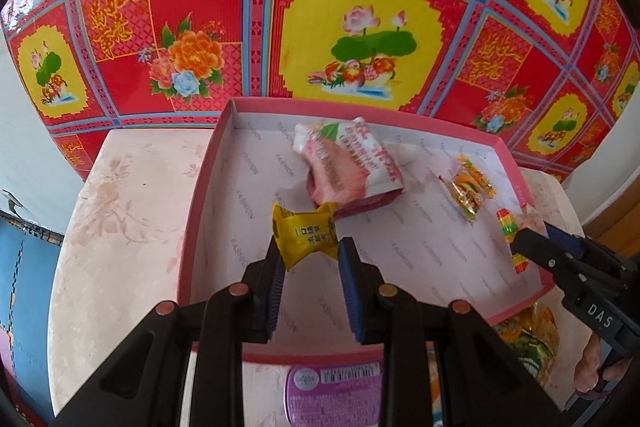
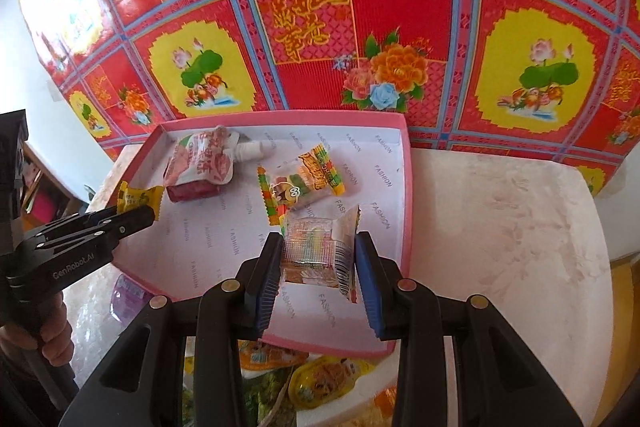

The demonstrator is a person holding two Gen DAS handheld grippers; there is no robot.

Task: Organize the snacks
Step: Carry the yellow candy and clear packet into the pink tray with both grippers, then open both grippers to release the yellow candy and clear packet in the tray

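While both packets hang over the pink box point(image 1: 208, 187), delivery is in hand: left gripper point(image 1: 308, 247) fingers pinch a yellow sweet point(image 1: 304, 233), right gripper point(image 2: 318, 259) fingers pinch a clear jelly pack point(image 2: 316, 247). Next, probably: lower each onto bare lining, then spread fingers.

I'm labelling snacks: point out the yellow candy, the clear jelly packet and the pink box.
yellow candy point(image 1: 306, 235): left wrist view, wrapper middle.
clear jelly packet point(image 2: 318, 249): right wrist view, clear front.
pink box point(image 1: 204, 187): left wrist view, left wall.
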